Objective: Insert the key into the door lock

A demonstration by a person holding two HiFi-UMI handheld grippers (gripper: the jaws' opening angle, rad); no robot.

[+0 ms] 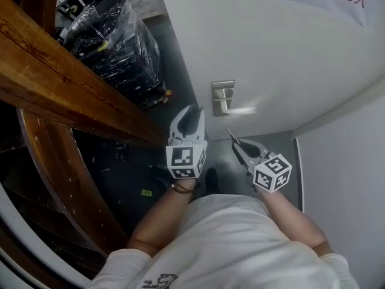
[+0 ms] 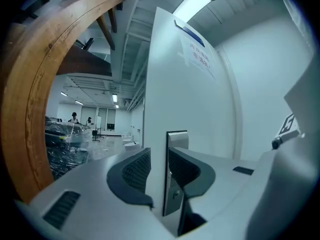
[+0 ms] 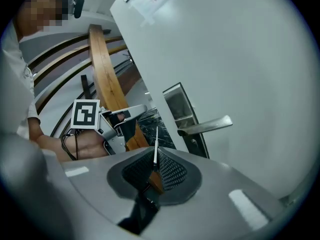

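The white door (image 1: 271,47) carries a metal lock plate (image 1: 222,97) with a lever handle (image 1: 243,109). My right gripper (image 1: 236,143) is shut on a key (image 1: 231,135), held just below the handle and a little short of the door. In the right gripper view the key's thin blade (image 3: 156,145) sticks up from the shut right gripper (image 3: 155,163), left of the lock plate (image 3: 181,113) and handle (image 3: 206,127). My left gripper (image 1: 192,117) is open, empty, by the door's edge. In the left gripper view, the open left gripper (image 2: 160,170) frames the door's edge and the lock plate (image 2: 176,184).
A curved wooden railing (image 1: 60,92) runs along the left. Behind it stands a pallet wrapped in black film (image 1: 114,41). A white wall (image 1: 346,167) meets the door frame at the right. Two people (image 2: 74,117) stand far off in the hall.
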